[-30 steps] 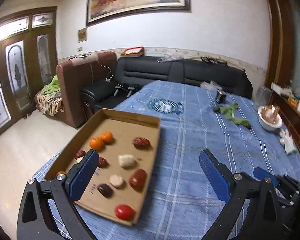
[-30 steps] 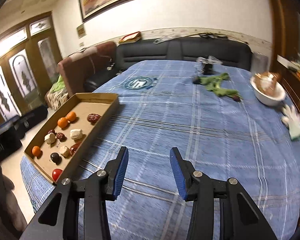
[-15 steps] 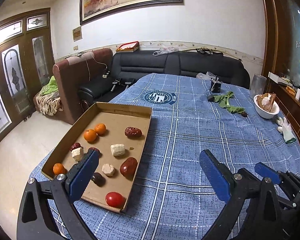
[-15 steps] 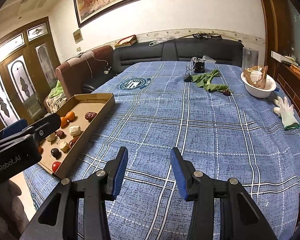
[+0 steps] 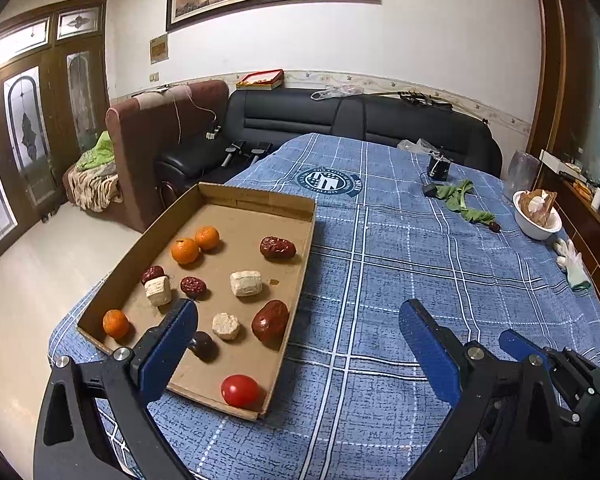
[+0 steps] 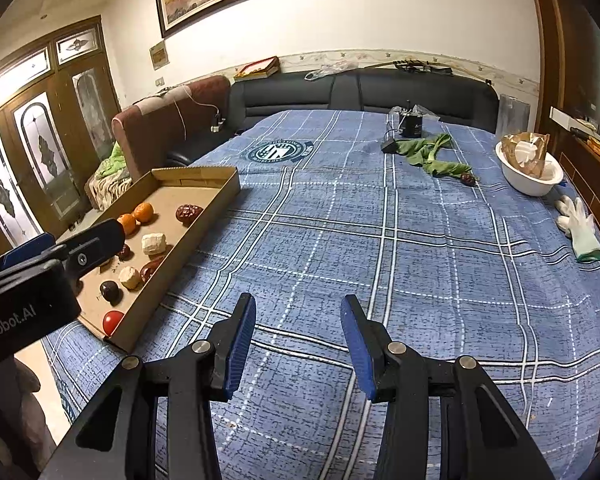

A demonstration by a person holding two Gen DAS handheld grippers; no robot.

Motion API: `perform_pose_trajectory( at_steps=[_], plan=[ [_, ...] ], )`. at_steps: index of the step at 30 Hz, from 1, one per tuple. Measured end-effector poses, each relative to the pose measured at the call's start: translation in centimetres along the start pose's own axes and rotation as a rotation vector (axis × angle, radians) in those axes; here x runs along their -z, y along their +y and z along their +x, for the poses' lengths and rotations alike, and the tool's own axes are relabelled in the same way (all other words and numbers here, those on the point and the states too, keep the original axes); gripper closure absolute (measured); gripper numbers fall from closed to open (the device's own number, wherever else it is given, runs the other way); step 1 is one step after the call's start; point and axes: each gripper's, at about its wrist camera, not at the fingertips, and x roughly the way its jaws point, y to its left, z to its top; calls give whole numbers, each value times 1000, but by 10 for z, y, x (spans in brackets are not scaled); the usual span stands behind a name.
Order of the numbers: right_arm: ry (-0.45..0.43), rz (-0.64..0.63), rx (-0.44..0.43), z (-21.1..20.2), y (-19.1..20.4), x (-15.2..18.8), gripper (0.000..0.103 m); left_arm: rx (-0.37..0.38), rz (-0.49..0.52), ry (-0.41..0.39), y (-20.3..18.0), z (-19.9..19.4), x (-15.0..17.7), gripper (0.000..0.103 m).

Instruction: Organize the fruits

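The fruits lie in the shallow cardboard tray (image 5: 305,216) ahead and to the left of both tools, and the left gripper (image 5: 296,342) is plainly the nearer one: its left finger (image 5: 168,348) already overlaps the tray's near half in the left wrist view, while its right finger hangs over bare blue checked tablecloth (image 5: 380,280) beside the tray's right wall. Closest to those fingers are the dark round fruit (image 5: 202,345), just beside the left pad, the red tomato (image 5: 240,390) at the tray's near right corner, and the large red date (image 5: 270,320), whose long axis runs slantwise, up toward the right wall. The 3 oranges (image 5: 185,251) and the pale chunks (image 5: 245,283) sit farther up or left. The left jaws stand wide apart and hold nothing. The right gripper (image 6: 298,344) points over open cloth, with the tray well off to its left; its jaws are partly apart, empty, touching nothing. A grab from the tray likely falls to the left hand, which would need to shift left.
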Motion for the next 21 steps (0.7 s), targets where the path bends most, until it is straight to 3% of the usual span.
perform_pose_trajectory(
  at_steps=[14, 18, 21],
  plan=[
    [18, -41, 0, 9, 21, 1, 54, 6, -38, 12, 17, 6, 2, 2],
    [13, -42, 0, 8, 22, 1, 54, -9, -49, -15, 20, 2, 1, 2],
    [6, -40, -5, 6, 22, 1, 54, -40, -72, -84, 23, -10, 2, 2]
  ],
)
